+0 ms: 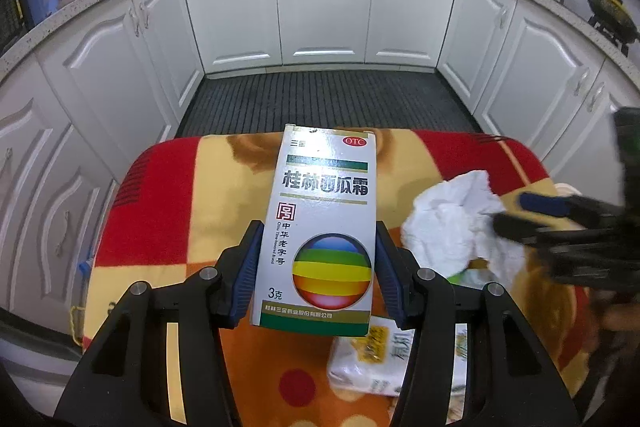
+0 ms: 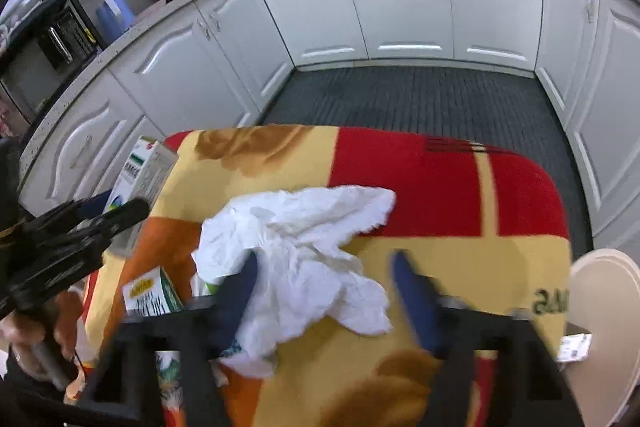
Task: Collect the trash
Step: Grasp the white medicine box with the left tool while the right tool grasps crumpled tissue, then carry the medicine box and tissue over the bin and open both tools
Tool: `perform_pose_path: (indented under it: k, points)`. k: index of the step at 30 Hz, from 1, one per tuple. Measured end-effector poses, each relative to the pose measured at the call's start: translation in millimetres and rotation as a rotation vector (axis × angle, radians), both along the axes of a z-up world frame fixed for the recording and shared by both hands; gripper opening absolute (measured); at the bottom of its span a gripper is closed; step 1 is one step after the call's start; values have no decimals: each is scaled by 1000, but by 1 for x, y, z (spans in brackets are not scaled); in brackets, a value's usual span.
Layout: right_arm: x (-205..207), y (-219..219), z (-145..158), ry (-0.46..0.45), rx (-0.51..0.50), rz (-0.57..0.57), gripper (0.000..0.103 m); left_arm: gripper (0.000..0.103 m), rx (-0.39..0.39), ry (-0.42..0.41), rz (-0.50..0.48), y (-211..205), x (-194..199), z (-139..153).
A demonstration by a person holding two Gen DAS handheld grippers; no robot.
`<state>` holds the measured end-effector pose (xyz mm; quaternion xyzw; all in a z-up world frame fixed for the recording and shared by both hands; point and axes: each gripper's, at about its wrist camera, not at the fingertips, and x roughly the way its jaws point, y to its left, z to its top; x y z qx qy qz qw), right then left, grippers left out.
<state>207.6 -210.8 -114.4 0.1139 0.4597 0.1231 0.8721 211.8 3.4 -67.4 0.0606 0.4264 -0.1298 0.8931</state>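
Left tool (image 1: 318,267) clamps medicine box (image 1: 324,223); tissue (image 1: 444,223) beside.

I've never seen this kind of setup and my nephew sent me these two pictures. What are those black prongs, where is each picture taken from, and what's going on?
A person holds a hand-held claw in each hand, and each claw carries a wide-angle camera looking along its two fingers. The left claw camera shows that claw clamped on a white medicine box, lifted above the table's patterned blanket. The right claw camera shows that claw open, its blue pads either side of a crumpled white tissue lying on the blanket. A small snack packet also lies there. Behind are white kitchen cabinets.
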Motion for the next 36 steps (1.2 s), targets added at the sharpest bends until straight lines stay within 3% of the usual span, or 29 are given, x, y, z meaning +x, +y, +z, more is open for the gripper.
perform_pose_path:
  k: [3,6,9,20,36]
  points:
    - [16,16,-20,59,-2,22,70,51,-9,-5,0,-1,-6,7]
    - [23,15,-33,78,42,3,30,51,-3,-16,-3,-2,-12,11]
    - [11,2,-23,37,107,-30,20,51,-7,-31,-15,-4,-19,17]
    - [-67,-38,44,-129,75,-88,20,51,-59,-78,-106,-53,-52,44]
    - [-156,-114,66,-187,-24,-274,20,51,-75,-86,-281,-166,-111,48]
